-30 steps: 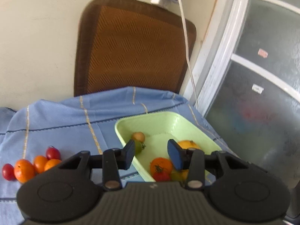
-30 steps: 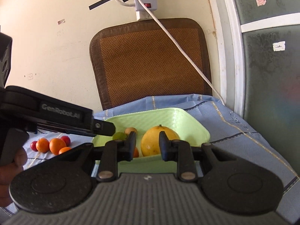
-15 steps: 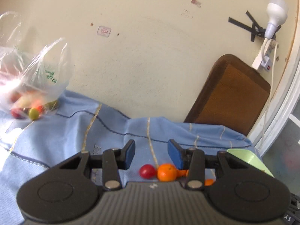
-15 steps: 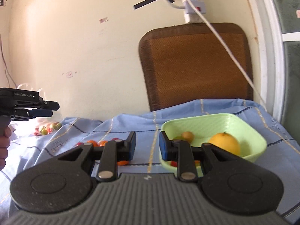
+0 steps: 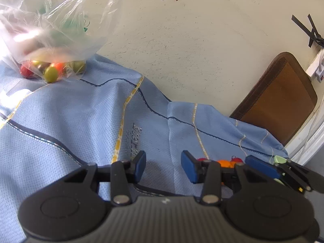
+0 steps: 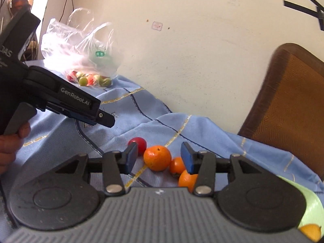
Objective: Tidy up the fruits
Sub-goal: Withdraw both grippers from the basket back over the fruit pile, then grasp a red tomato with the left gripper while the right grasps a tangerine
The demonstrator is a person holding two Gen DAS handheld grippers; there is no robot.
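Observation:
In the right wrist view my right gripper [image 6: 157,159] is open and empty, with an orange [image 6: 157,157] on the blue cloth lying just beyond the gap between its fingers. A red tomato [image 6: 138,144] lies to the left of the orange and smaller orange fruits [image 6: 176,165] to its right. The green bowl [image 6: 307,202] holds a yellow fruit [image 6: 310,231] at the lower right. My left gripper [image 5: 163,167] is open and empty above the cloth; it also shows in the right wrist view [image 6: 105,120]. The right gripper shows at the right of the left wrist view [image 5: 263,169].
A clear plastic bag [image 5: 48,38] with several small fruits lies at the far left by the wall; it also shows in the right wrist view [image 6: 81,54]. A brown woven chair back [image 6: 291,105] stands at the right. The blue cloth [image 5: 81,121] is wrinkled.
Both grippers have swung left, away from the green bowl. The right one now faces the loose fruits on the cloth and has opened wider. The left one now faces the plastic bag.

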